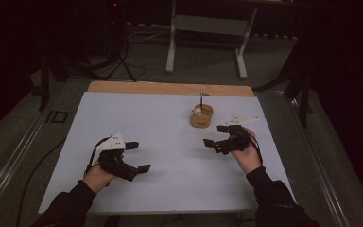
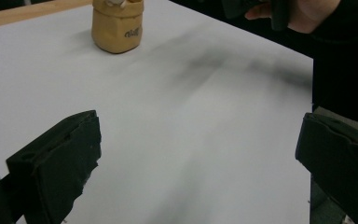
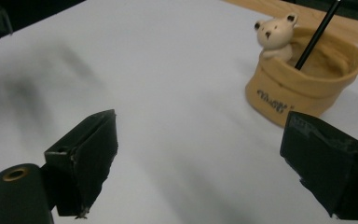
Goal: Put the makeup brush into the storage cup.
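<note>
Nothing had been grasped yet: both the left tool (image 1: 134,157) and right tool (image 1: 216,135) hovered with jaws apart, the right near the tan cup (image 1: 201,116) holding a pen (image 1: 201,100).

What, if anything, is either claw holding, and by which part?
Nothing is held. The left claw and right claw both hang open over the table, apart from the tan pot with its pen.

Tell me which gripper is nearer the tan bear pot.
The right gripper: it sits just in front of the pot, while the left gripper is far across the table.
</note>
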`<state>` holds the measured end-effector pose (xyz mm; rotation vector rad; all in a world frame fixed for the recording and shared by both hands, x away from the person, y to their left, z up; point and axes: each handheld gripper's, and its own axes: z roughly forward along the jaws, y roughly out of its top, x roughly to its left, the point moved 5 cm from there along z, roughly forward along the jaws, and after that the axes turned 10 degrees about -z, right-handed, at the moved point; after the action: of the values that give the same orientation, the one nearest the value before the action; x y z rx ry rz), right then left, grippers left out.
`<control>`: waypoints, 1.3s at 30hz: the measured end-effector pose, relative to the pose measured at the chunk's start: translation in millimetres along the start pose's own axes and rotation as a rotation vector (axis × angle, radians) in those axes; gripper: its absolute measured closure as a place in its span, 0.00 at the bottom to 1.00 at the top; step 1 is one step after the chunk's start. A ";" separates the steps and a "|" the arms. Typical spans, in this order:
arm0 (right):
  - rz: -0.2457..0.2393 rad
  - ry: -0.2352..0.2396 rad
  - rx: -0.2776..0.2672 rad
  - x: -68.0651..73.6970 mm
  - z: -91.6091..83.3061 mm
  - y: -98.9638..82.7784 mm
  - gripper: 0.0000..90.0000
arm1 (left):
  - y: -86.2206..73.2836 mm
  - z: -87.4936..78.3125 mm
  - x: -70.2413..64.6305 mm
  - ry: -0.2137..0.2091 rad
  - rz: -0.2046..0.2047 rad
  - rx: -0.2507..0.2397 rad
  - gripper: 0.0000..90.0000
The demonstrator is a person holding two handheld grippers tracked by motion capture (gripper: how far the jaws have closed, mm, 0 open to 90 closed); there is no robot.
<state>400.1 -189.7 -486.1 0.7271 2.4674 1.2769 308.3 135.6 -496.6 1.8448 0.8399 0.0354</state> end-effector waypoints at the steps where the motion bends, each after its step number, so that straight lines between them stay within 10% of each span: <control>1: -0.001 0.003 -0.005 1.5 -2.0 -1.6 0.12 | -0.5 -1.1 0.2 0.000 0.001 -0.004 0.00; 39: 0.022 0.018 -0.053 23.1 -56.9 -65.0 0.12 | -37.8 -45.6 19.5 0.090 -0.042 -0.051 0.00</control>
<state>335.1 -247.5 -506.7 0.7343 2.4356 1.3575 285.1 190.7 -514.5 1.7878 0.9326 0.1131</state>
